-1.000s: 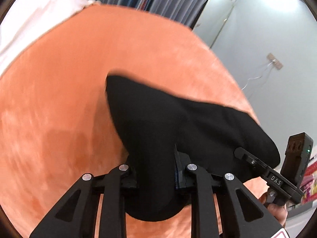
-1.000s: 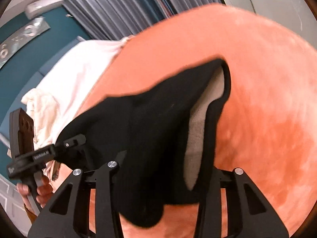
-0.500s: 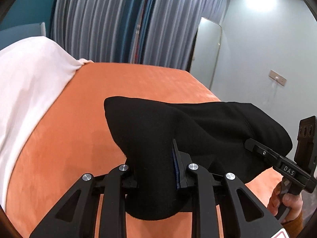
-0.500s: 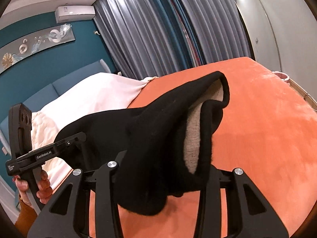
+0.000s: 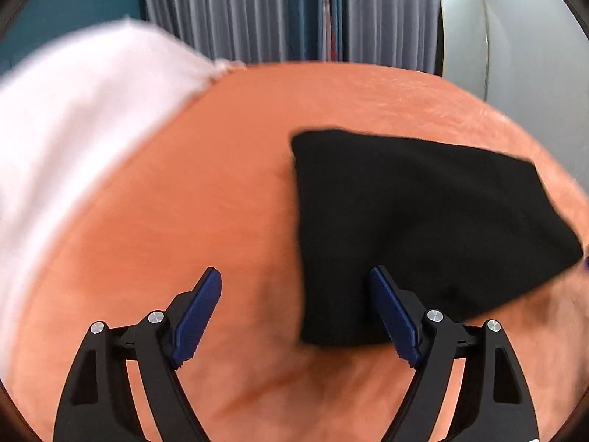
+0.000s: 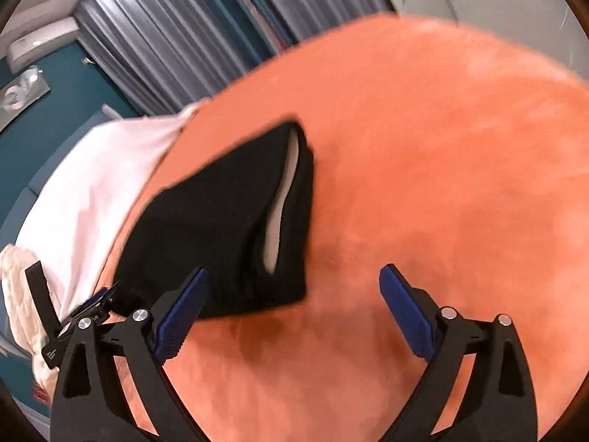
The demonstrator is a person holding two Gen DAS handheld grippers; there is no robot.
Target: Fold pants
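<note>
Black pants (image 5: 423, 221) folded into a compact bundle, lying flat on the orange blanket (image 5: 221, 191) well clear of the white bedding (image 5: 73, 129) at the blanket's far left edge, pale fleece lining (image 6: 281, 199) showing at the bundle's open edge in the right wrist view. Left gripper (image 5: 296, 316) released, jaws just opened wide, only the bundle's near corner lying low between them with neither blue pad pressing on it. Right gripper (image 6: 294, 313) likewise let go, jaws just spread, bundle's near edge beside its left pad (image 6: 184, 309), bare blanket under the gap.
</note>
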